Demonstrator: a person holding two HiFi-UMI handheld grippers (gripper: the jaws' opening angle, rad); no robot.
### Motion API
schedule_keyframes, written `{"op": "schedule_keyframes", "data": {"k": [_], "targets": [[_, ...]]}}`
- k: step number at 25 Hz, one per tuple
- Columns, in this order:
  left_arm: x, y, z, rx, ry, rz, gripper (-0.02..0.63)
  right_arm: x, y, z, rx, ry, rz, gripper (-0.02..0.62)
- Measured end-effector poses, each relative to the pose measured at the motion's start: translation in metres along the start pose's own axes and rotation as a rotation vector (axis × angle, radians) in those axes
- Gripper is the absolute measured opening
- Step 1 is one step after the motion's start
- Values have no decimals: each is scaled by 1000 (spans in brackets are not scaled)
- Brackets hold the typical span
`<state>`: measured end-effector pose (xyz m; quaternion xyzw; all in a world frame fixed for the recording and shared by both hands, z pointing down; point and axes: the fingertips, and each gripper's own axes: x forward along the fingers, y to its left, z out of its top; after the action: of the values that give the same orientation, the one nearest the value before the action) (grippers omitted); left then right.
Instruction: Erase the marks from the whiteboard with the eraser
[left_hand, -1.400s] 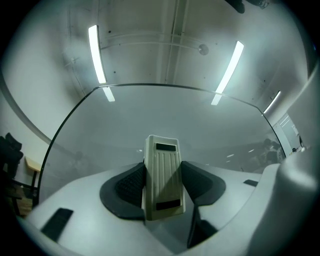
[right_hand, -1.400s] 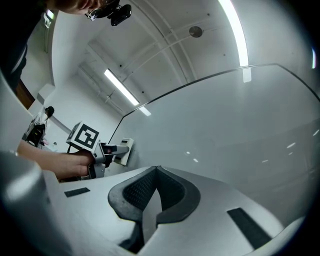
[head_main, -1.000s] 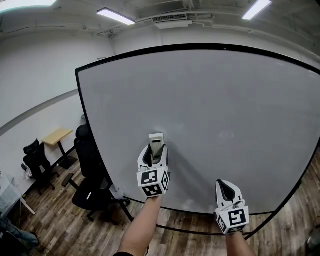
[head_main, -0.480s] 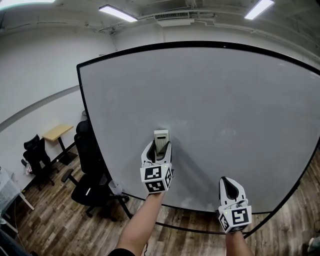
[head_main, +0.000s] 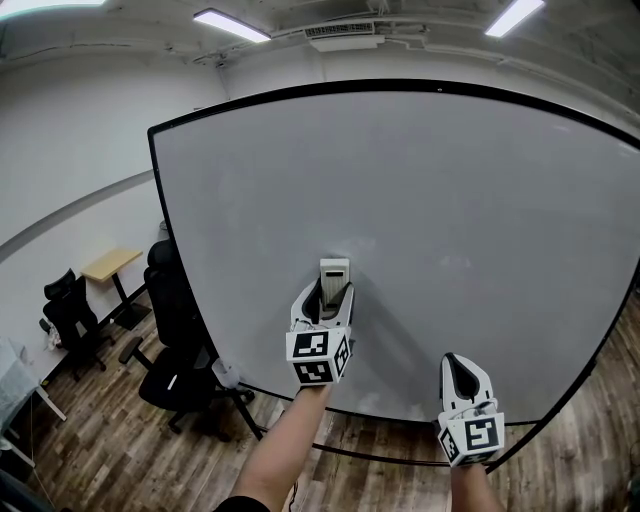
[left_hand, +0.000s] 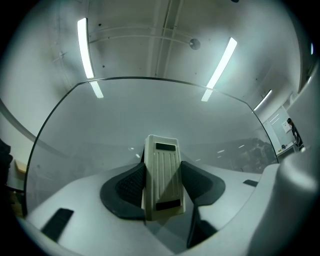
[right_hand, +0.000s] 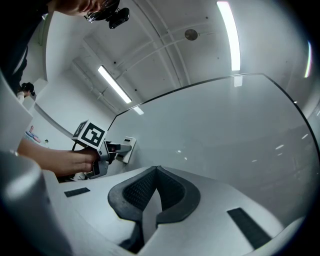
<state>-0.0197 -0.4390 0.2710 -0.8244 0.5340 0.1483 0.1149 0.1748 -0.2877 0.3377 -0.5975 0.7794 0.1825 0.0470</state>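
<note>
Against the whiteboard (head_main: 450, 200), the eraser (left_hand: 161, 172) sits clamped in the left gripper (head_main: 327, 295).

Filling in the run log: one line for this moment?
left gripper: jaws shut on eraser, eraser on whiteboard | right gripper: jaws shut, empty | marks: none clearly visible

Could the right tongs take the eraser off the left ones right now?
Probably not yet. The right tongs are shut and empty, hanging lower. The beige ribbed plastic eraser is clamped in the left tongs at the black-framed whiteboard; only its far end pokes out. Nothing stands between them.
</note>
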Motion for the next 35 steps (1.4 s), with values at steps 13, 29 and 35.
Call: {"op": "schedule_keyframes", "data": {"k": [13, 29, 35], "targets": [[5, -37, 1, 13, 15, -94, 244, -7, -7, 1, 6, -6, -15, 20], [12, -113, -7, -15, 26, -258, 245, -27, -21, -2, -8, 10, -35, 20], [12, -136, -14, -25, 28, -308, 245, -41, -24, -15, -1, 37, -51, 20]]}}
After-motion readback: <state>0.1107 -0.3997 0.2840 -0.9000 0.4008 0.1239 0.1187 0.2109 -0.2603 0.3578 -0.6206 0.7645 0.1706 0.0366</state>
